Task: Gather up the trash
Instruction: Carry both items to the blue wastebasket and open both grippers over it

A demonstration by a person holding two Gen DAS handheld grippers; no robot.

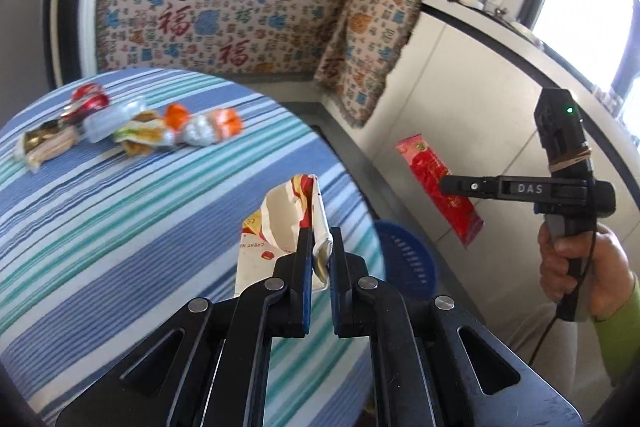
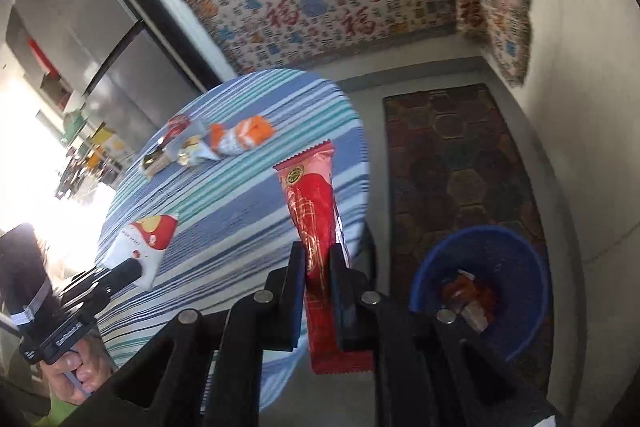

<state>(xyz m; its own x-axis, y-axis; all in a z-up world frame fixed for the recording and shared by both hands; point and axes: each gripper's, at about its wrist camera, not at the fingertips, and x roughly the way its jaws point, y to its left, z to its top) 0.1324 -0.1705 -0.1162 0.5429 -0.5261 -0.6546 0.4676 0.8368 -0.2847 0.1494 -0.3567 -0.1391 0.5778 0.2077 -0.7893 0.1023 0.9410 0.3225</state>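
Observation:
My left gripper (image 1: 320, 245) is shut on a white and red wrapper (image 1: 288, 223), held over the striped round table (image 1: 120, 227); it also shows in the right wrist view (image 2: 138, 247). My right gripper (image 2: 318, 259) is shut on a long red wrapper (image 2: 316, 223), held in the air past the table's edge; it also shows in the left wrist view (image 1: 436, 187). Several more wrappers (image 1: 132, 127) lie in a row at the table's far side. A blue basket (image 2: 488, 287) on the floor holds some wrappers.
A patterned cloth (image 1: 224, 11) covers the cabinet behind the table. A white counter (image 1: 480, 75) runs along the right. A dark hexagon mat (image 2: 460, 163) lies on the floor by the basket. A steel fridge (image 2: 100, 39) stands to the left.

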